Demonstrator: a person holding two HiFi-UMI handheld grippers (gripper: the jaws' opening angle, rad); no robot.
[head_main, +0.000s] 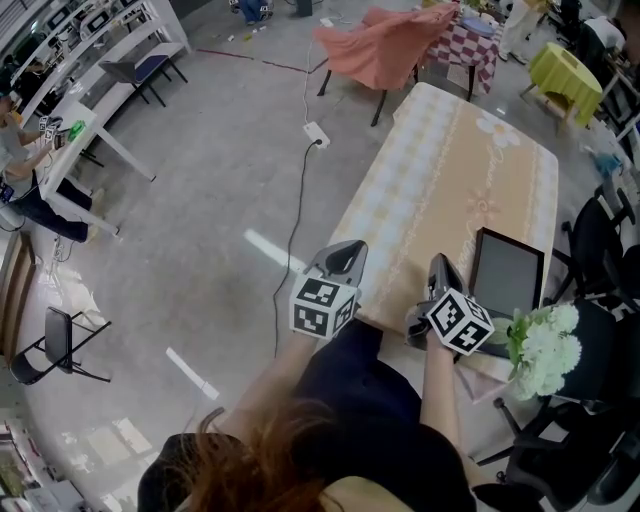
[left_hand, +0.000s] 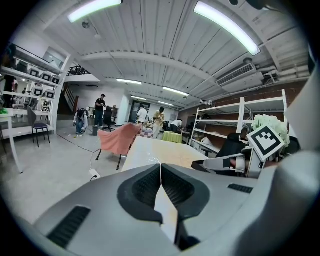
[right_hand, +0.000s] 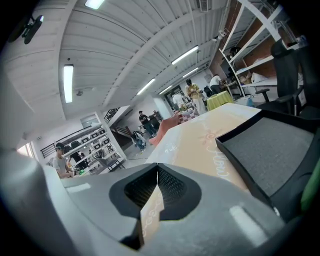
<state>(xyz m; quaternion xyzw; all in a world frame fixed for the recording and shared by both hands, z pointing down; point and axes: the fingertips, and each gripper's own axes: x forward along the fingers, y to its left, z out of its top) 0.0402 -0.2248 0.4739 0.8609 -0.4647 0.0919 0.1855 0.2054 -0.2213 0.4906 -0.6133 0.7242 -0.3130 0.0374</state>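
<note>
Left gripper (head_main: 343, 256) pressed together, empty, poised at near left tabletop (head_main: 440, 170) corner. Right gripper (head_main: 441, 268) likewise closed on nothing, just left of dark tray (head_main: 508, 272). Tray flat at near right, probably for easy reach. White flowers (head_main: 545, 345) beside tray's near corner.

- The head view is taken from overhead, tilted steeply down; the table (head_main: 450, 180) and the floor (head_main: 200, 200) beside it are seen from well off.
- The left gripper view is aimed level along the table from its near end, toward a pink-draped chair (left_hand: 117, 140).
- The right gripper view is held low, near the dark tray (right_hand: 270, 150), facing likewise.
- The table and chair are shared by all three.
</note>
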